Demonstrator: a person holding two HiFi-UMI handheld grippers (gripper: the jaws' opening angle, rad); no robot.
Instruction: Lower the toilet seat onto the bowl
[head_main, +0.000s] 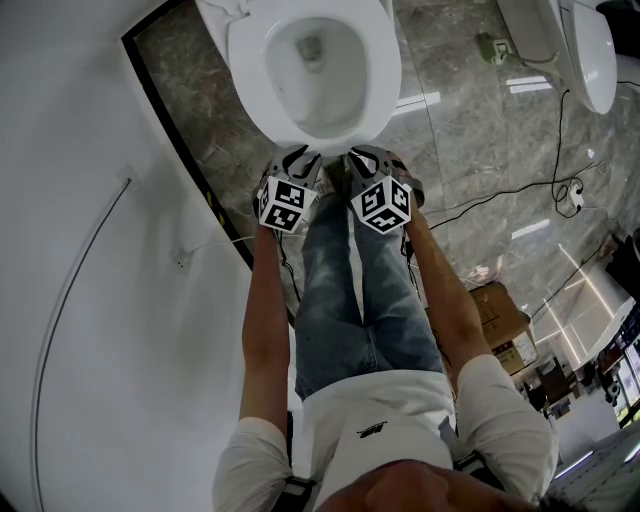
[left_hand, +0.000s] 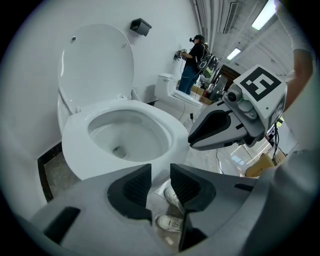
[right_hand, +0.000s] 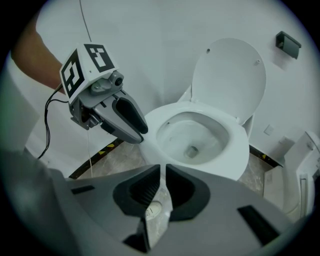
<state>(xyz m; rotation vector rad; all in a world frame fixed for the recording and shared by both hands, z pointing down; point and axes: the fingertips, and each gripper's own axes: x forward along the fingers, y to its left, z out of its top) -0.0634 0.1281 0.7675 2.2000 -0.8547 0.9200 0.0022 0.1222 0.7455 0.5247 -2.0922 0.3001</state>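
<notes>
The white toilet seat lies flat on the bowl, and the lid stands upright against the wall behind it. The seat ring shows again in the left gripper view, and the seat and lid in the right gripper view. My left gripper hovers just in front of the bowl's front rim, its jaws apart with nothing between them. My right gripper hangs beside it, its jaws a narrow slit apart and empty. Neither touches the toilet.
A white wall runs along the left. A second toilet stands at the right, with cables on the marble floor and cardboard boxes nearer. Another person stands far off. My shoes are below the jaws.
</notes>
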